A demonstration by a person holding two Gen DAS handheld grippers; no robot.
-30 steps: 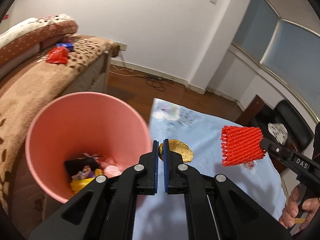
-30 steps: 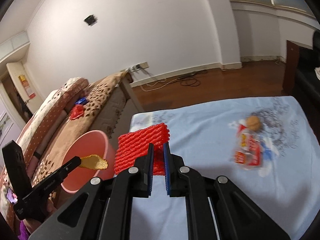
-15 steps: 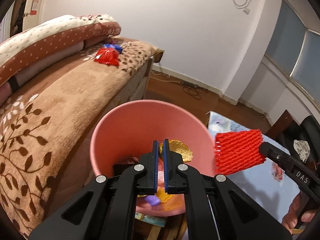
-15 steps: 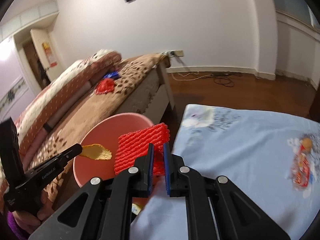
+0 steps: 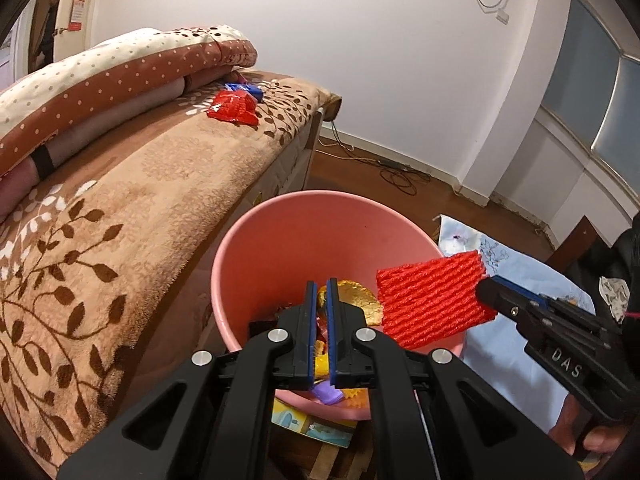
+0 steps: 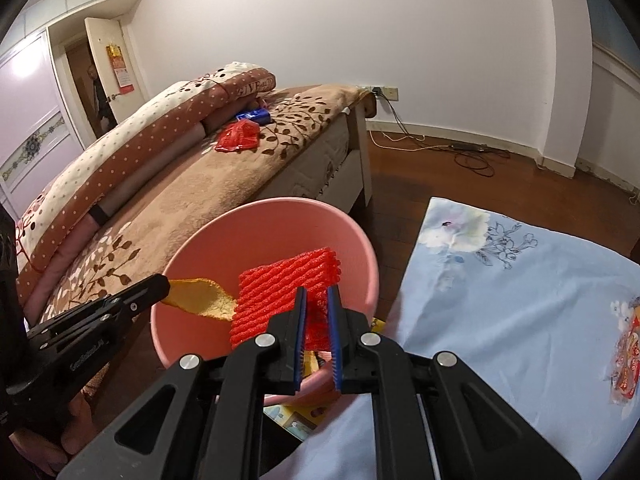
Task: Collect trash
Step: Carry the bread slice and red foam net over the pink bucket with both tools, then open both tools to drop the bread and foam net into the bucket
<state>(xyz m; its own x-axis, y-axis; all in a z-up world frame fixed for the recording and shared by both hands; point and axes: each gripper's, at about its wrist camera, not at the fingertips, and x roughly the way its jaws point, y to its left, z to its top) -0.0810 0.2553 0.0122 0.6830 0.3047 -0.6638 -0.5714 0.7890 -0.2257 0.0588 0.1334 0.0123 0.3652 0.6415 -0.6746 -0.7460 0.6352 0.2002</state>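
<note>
A pink bin (image 5: 320, 196) with several pieces of trash at its bottom stands between the bed and the table. My left gripper (image 5: 321, 284) hangs over the bin's mouth, shut on a yellow-orange peel (image 5: 356, 300). The right wrist view shows the same peel (image 6: 200, 296) sticking out from the left gripper's tip (image 6: 166, 282). My right gripper (image 6: 318, 290) is over the bin's near right rim (image 6: 372, 264). A red foam net (image 6: 280, 296) sits between its pads. Its jaws are opening slightly, and the net still hangs in them.
A bed under a brown leaf-pattern blanket (image 5: 140, 200) lies left of the bin, with a red wrapper (image 5: 234, 106) and a blue packet (image 5: 244, 89) on it. A table with a light-blue floral cloth (image 6: 520, 300) is on the right, bearing a snack wrapper (image 6: 628, 348). Cables (image 6: 472, 156) run along the floor.
Both grippers swung left from over the blue cloth to over the pink bin, carrying the peel and the red net. The gap between the right jaws has widened a little.
</note>
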